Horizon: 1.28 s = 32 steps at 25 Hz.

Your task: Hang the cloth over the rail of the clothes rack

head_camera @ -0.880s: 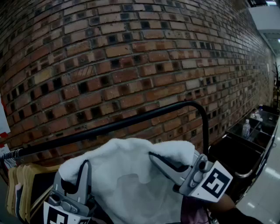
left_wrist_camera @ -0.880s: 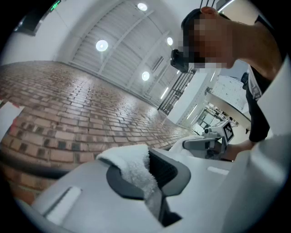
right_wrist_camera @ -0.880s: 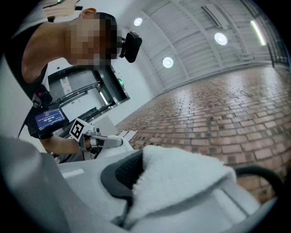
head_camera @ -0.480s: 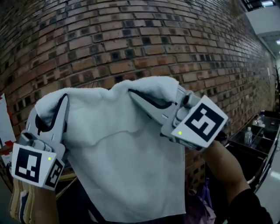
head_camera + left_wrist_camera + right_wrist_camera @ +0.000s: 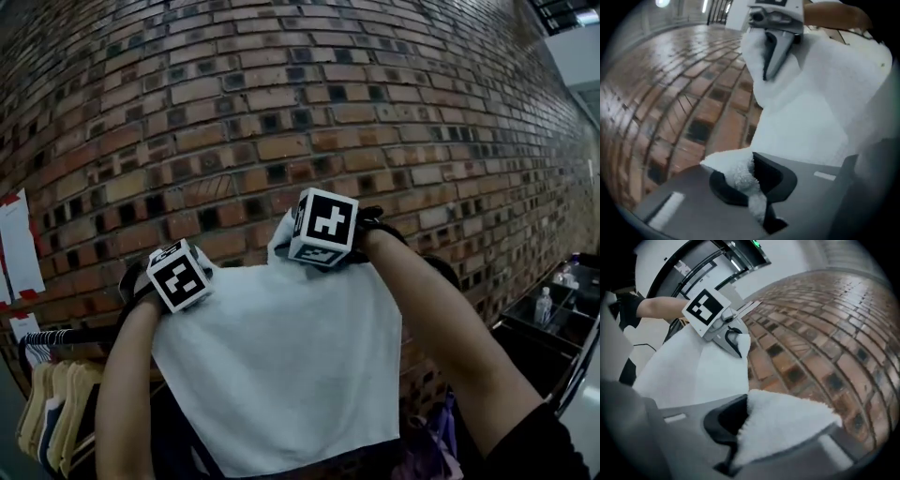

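White fluffy cloth point(image 5: 281, 366) hangs flat at frame centre, top corners clamped by left gripper point(image 5: 155, 281) and right gripper point(image 5: 300, 248).

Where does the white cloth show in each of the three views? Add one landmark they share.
Head view: the white cloth hangs at centre and below, held up at its top corners.
Left gripper view: it fills the right side, a corner pinched in the left gripper at the bottom.
Right gripper view: it spreads at left, a corner pinched in the right gripper at the bottom.
Shared landmark: the brick wall.
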### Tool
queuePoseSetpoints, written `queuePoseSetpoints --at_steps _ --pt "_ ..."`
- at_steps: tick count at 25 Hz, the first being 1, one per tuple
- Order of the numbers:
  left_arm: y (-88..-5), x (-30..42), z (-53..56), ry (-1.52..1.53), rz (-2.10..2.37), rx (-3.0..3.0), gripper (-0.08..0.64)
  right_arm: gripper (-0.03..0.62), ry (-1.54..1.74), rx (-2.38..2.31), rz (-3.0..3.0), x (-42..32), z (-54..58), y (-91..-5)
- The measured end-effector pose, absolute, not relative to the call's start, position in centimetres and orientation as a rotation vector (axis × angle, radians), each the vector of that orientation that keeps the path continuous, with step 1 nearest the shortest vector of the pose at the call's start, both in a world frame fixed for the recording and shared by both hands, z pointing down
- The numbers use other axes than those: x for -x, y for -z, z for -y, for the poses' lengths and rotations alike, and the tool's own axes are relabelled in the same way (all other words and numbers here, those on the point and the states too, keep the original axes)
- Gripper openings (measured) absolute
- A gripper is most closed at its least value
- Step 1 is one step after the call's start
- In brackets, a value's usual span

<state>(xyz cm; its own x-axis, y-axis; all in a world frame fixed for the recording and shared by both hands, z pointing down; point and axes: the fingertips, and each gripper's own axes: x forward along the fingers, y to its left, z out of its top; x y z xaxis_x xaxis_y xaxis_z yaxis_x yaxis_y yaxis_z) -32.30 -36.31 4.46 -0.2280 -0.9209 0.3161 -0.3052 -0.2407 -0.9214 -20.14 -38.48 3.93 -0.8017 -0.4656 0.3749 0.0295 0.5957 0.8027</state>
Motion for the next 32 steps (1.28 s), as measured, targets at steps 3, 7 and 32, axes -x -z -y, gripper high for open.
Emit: queuePoseSetpoints --at_steps 3,7,32 --pt "-9.9 33.5 36.8 1.681 -1.417 1.814 0.015 0.017 1.036 -0.21 2.145 21.1 39.5 -7.9" --pt "-15.0 33.2 35.4 1.819 -1.332 2.161 0.018 0.017 0.782 -0.017 2.205 22.1 39.3 -11.3" --pt "-12.9 33.8 34.7 1.482 -1.378 2.486 0.218 0.224 0.523 0.021 2.278 18.9 39.5 -9.6"
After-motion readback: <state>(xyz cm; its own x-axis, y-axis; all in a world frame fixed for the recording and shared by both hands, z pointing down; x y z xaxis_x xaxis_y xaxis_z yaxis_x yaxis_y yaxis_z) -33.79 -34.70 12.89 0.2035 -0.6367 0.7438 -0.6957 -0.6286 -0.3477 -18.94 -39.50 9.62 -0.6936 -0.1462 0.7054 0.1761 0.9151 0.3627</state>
